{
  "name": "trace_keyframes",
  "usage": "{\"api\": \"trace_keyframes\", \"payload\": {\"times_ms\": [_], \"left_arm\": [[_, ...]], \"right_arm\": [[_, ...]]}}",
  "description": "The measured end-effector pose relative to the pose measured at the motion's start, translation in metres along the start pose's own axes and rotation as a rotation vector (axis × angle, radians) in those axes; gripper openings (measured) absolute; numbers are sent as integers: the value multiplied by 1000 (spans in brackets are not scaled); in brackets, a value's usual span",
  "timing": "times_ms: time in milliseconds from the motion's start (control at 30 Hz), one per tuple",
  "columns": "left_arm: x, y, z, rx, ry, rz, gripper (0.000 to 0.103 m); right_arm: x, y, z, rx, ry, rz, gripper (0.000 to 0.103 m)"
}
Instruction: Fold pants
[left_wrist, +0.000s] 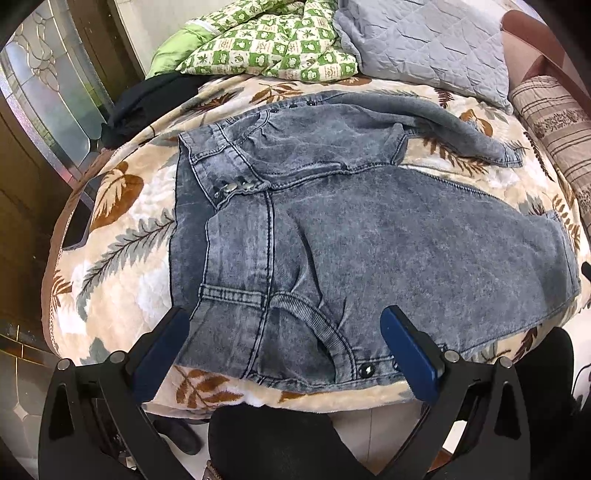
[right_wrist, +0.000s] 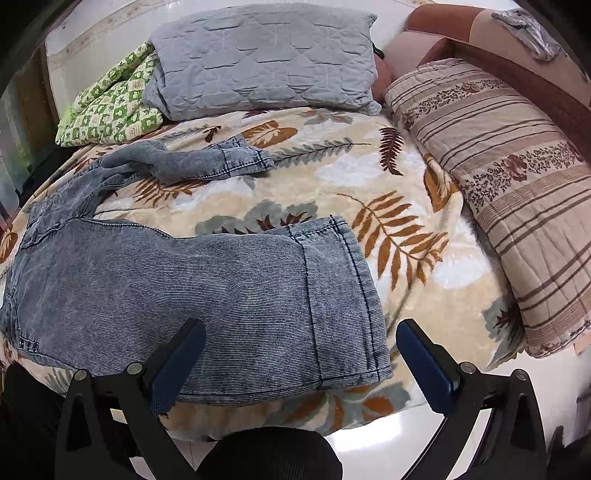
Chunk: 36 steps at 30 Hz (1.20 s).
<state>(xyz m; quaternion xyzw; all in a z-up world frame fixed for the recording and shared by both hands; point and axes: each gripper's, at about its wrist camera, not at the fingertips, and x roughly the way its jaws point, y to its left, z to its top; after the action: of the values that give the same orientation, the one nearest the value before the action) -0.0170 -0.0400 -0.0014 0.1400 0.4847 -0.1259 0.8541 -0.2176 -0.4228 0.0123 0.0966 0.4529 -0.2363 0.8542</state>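
Leaf-print bed (right_wrist: 369, 177) carries the pants (left_wrist: 369, 240) spread just ahead of both tongs, left (left_wrist: 288, 332) by the waist, right (right_wrist: 301, 343) at a hem, each apart, seemingly poised to grip.

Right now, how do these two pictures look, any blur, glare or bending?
Left wrist view: strong fisheye bending, the leaf-print blanket bulges, corners dark, jeans sharp, light glare on the glass door. Right wrist view: same curvature, soft even light, moire stripes across the near jeans leg.
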Motion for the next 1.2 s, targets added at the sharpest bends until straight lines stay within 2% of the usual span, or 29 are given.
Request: {"api": "trace_keyframes", "payload": {"times_ms": [67, 167, 267, 367, 567, 733, 800, 1000, 1100, 1200], "left_arm": [[-1, -2, 2, 1, -5, -3, 103], [-2, -4, 3, 10, -12, -4, 103], [0, -4, 2, 12, -5, -9, 103], [3, -3, 3, 7, 4, -13, 103], [7, 1, 2, -5, 10, -23, 103], [12, 7, 2, -14, 27, -24, 103], [15, 18, 4, -40, 39, -21, 103], [31, 72, 5, -190, 122, -14, 103], [42, 89, 0, -267, 163, -45, 103], [54, 89, -6, -300, 218, -101, 103]], "right_arm": [[3, -1, 0, -12, 48, -16, 103], [4, -3, -1, -24, 75, -36, 103], [4, -6, -1, -8, 36, -24, 103], [4, -7, 0, -4, 35, -25, 103], [6, -6, 1, -2, 46, -26, 103], [11, -10, 3, 26, 72, 11, 103], [14, -21, 7, 77, 85, 45, 103], [31, -77, 18, 226, 84, 10, 103], [51, -86, 23, 243, 120, 23, 103], [77, -81, 30, 229, 157, 49, 103]]}}
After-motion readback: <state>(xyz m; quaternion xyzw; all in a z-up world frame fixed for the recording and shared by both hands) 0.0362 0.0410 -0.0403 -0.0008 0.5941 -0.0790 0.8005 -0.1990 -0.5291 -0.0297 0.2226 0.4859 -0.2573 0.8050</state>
